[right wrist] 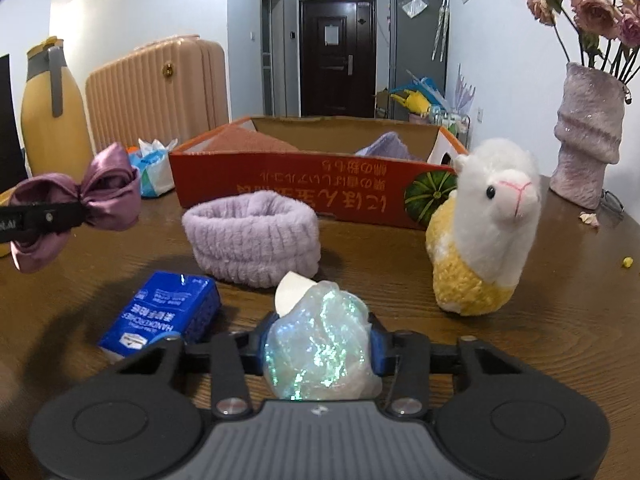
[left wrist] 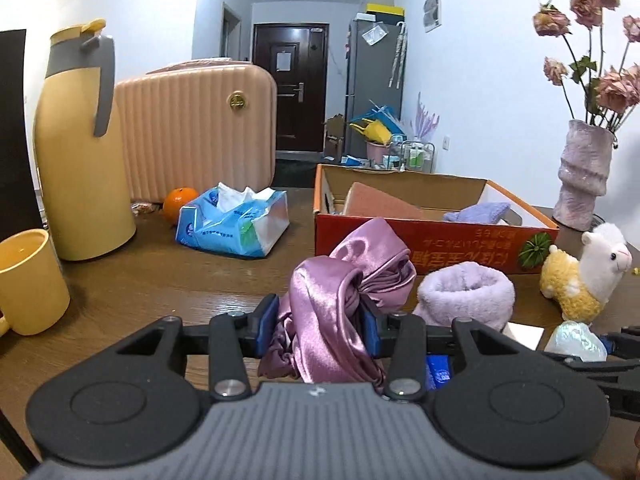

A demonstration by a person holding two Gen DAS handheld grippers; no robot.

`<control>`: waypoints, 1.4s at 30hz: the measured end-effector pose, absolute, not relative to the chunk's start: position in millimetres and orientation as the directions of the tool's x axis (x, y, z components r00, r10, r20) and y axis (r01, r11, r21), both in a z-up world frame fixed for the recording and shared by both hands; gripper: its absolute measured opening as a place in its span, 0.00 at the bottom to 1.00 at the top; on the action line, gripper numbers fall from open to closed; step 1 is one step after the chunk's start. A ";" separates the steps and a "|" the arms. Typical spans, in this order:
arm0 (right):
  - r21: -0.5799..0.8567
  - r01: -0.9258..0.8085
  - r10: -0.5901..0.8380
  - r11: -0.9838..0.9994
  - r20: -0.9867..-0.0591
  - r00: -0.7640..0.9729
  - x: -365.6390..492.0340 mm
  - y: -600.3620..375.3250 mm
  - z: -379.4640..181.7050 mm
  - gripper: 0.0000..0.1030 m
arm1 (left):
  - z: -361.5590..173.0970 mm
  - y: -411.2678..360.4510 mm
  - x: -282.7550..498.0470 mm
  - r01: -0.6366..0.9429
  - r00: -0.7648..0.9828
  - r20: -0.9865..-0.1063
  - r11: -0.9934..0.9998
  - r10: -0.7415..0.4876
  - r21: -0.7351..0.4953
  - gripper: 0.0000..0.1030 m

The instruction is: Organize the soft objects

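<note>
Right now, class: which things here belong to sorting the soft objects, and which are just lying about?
Belongs: satin scrunchie, iridescent pouch, fluffy headband, alpaca plush, cardboard box.

Lying about: thermos, mug, orange, vase, suitcase.

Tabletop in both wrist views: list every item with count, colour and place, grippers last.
satin scrunchie: 1, mauve, in left gripper
iridescent pouch: 1, pearly, in right gripper
fuzzy headband: 1, lilac, before box
alpaca plush: 1, white-yellow, right of headband
cardboard box: 1, orange, centre; pink and lilac cloths inside
tissue packet: 1, blue, near
tissue pack: 1, blue, left of box
orange: 1
thermos: 1, yellow
mug: 1, yellow
vase: 1, pink, with flowers
left gripper: shut
right gripper: shut
</note>
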State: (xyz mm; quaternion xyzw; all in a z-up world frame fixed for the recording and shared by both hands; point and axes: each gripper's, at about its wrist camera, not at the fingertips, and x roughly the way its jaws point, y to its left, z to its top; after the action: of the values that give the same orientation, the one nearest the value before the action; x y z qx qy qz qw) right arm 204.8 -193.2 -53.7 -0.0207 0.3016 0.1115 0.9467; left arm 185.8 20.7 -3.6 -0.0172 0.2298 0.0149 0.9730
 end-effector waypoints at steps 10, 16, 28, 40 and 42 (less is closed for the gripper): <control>0.021 -0.217 0.201 0.976 -0.467 0.861 188.9 -197.7 -38.7 0.35 | -2.9 22.6 183.6 -0.035 0.899 -0.437 0.999 0.015 -0.038 0.42; 0.022 -0.210 0.201 0.977 -0.405 0.892 182.6 -197.8 -31.8 0.35 | -1.3 22.0 183.8 -0.041 0.902 -0.431 0.999 0.021 -0.036 0.42; 0.006 -0.198 0.191 0.980 -0.295 0.936 184.1 -179.7 -17.4 0.35 | 11.8 15.3 186.6 -0.051 0.923 -0.384 0.997 0.026 -0.057 0.42; 0.008 -0.194 0.191 0.981 -0.223 0.956 205.1 -165.4 -4.0 0.35 | 24.5 10.1 210.7 -0.089 0.935 -0.351 0.992 0.052 -0.089 0.42; 0.010 -0.191 0.189 0.982 -0.218 0.958 211.8 -164.5 -2.3 0.35 | 27.2 10.4 216.0 -0.098 0.938 -0.342 0.991 0.060 -0.094 0.42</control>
State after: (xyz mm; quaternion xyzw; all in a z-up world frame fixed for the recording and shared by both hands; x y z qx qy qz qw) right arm 211.8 -164.5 -2.3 -0.0055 0.1097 0.0959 0.9893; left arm 216.0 10.4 27.2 -0.0549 0.1717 0.0401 0.9828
